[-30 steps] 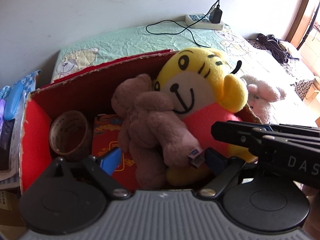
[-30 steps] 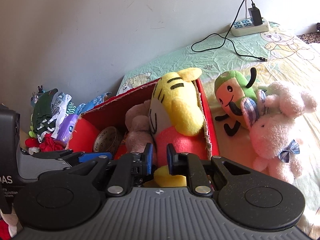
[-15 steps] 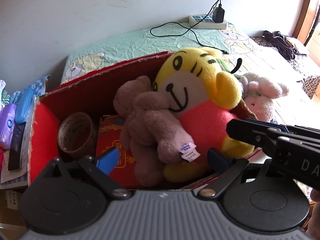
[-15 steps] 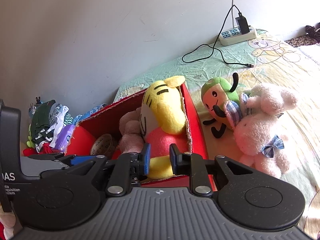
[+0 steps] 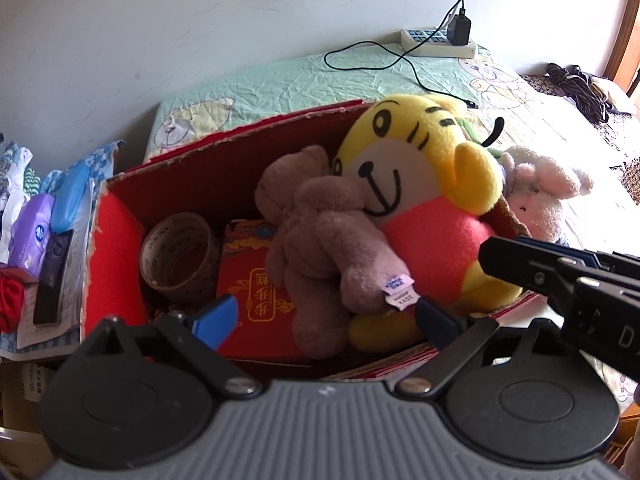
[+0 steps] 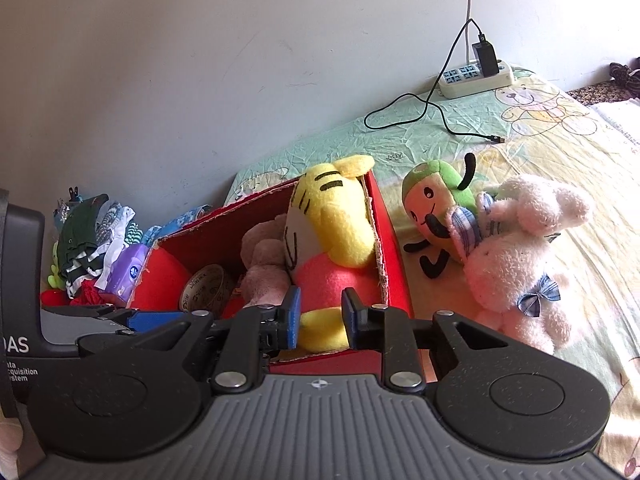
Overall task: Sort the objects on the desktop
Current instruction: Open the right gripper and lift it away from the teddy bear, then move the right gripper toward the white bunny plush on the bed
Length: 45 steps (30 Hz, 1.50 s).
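Showing the bed (image 6: 552, 152), largest element, with the red cardboard box (image 5: 120, 248) on its edge. Over the last second both cameras have drawn back from the box: more of its near wall and of the bed shows, suggesting the yellow tiger plush (image 5: 424, 200) and brown plush bear (image 5: 320, 240) are stowed, with the tape roll (image 5: 180, 256) and red packet (image 5: 256, 292) beside them. Still outside on the bed lie the pink rabbit plush (image 6: 516, 264) and green plush (image 6: 436, 196), likely next. Left gripper (image 5: 324, 320) is spread wide, empty; right gripper (image 6: 320, 316) is parted narrowly, grasping nothing. The box floor under the toys is hidden, and the green plush is mostly hidden in the left view.
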Each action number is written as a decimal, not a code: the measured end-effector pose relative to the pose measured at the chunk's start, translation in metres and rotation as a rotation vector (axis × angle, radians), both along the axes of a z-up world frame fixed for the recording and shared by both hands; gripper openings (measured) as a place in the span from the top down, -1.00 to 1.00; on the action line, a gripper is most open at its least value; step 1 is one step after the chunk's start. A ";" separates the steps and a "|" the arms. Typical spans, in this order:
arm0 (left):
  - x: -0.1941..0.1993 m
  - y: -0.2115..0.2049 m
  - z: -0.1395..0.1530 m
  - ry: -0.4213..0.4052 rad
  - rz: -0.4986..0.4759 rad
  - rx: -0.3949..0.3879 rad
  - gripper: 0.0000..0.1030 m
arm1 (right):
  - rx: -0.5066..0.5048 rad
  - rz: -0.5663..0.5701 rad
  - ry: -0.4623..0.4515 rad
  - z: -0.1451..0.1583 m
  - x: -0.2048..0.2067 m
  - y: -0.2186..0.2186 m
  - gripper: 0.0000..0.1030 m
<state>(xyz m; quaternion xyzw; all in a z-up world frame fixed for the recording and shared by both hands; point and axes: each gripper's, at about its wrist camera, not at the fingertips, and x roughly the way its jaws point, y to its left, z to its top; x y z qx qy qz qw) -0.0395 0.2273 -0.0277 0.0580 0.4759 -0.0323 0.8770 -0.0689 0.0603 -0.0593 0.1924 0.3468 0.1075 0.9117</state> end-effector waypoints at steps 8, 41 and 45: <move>-0.004 0.010 0.001 0.000 0.035 -0.001 -0.87 | -0.076 -0.002 -0.021 0.006 -0.002 0.012 0.50; -0.034 -0.006 0.043 -0.077 0.325 0.075 -0.88 | -0.047 0.319 -0.073 0.025 0.013 -0.006 0.49; -0.039 -0.017 0.051 -0.088 0.343 0.081 -0.88 | -0.028 0.350 -0.079 0.028 0.013 -0.018 0.49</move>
